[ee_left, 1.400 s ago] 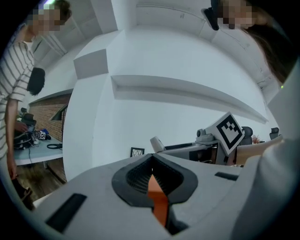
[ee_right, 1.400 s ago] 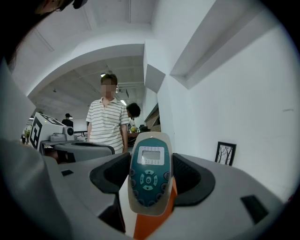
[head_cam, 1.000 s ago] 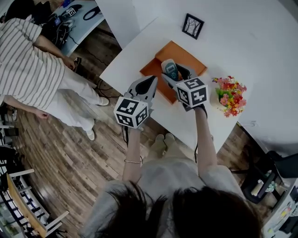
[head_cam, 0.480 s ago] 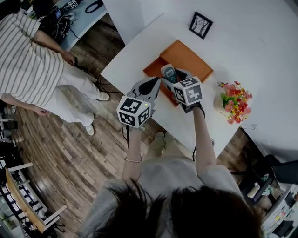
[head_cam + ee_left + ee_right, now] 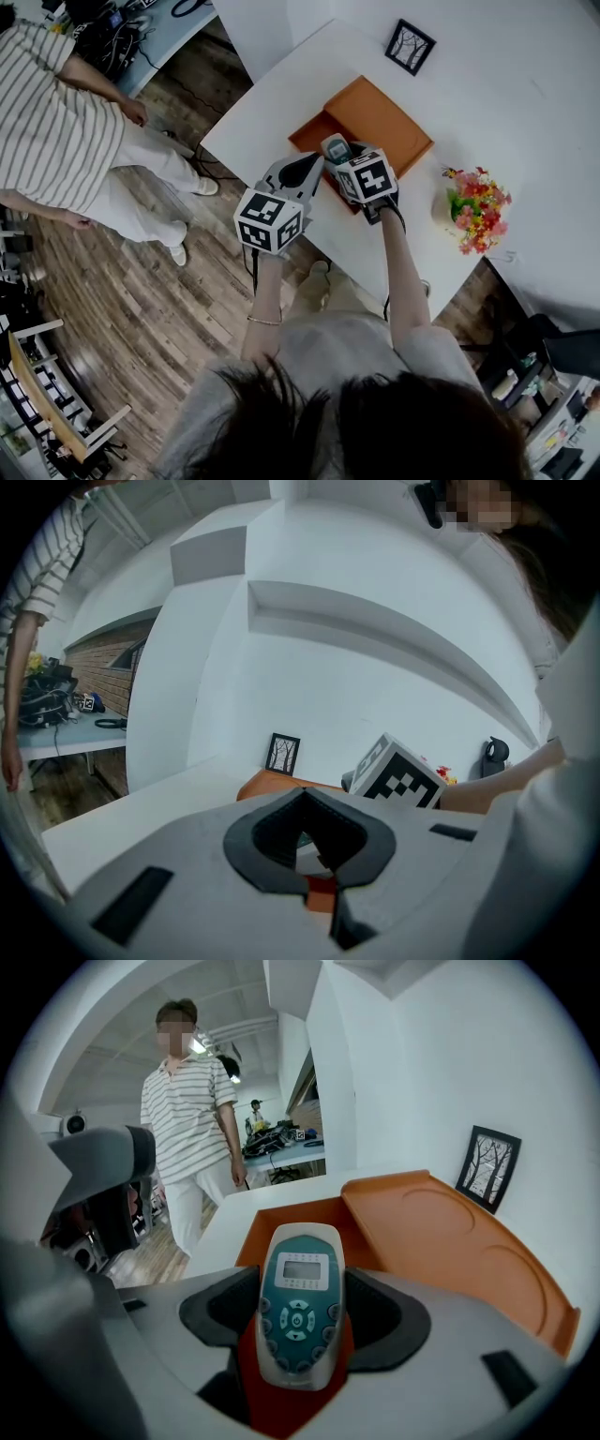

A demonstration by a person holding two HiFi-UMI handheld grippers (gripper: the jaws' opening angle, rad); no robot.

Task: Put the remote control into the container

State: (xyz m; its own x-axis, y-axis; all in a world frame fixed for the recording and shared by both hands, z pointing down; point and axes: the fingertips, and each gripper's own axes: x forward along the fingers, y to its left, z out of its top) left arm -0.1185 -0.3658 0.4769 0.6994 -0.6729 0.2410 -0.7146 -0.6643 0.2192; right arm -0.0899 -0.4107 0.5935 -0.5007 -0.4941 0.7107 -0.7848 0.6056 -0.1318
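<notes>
The remote control (image 5: 298,1307), white with a teal face and a small screen, lies lengthwise between the jaws of my right gripper (image 5: 302,1283), which is shut on it. In the head view the remote (image 5: 334,147) hangs over the near left part of the orange container (image 5: 380,117) on the white table (image 5: 272,98). The container's open box part (image 5: 305,1211) is just beyond the remote's tip; a flat orange part with round recesses (image 5: 459,1251) lies to its right. My left gripper (image 5: 312,161) is held beside the right one, shut with nothing in it (image 5: 302,794).
A pot of flowers (image 5: 474,206) stands right of the container, and a small framed picture (image 5: 410,46) leans behind it. A person in a striped shirt (image 5: 56,122) stands on the wooden floor left of the table. The table's near edge runs under my grippers.
My right gripper has drifted slightly left with the remote still in it, staying over the container's near edge. The left gripper has kept its place beside it.
</notes>
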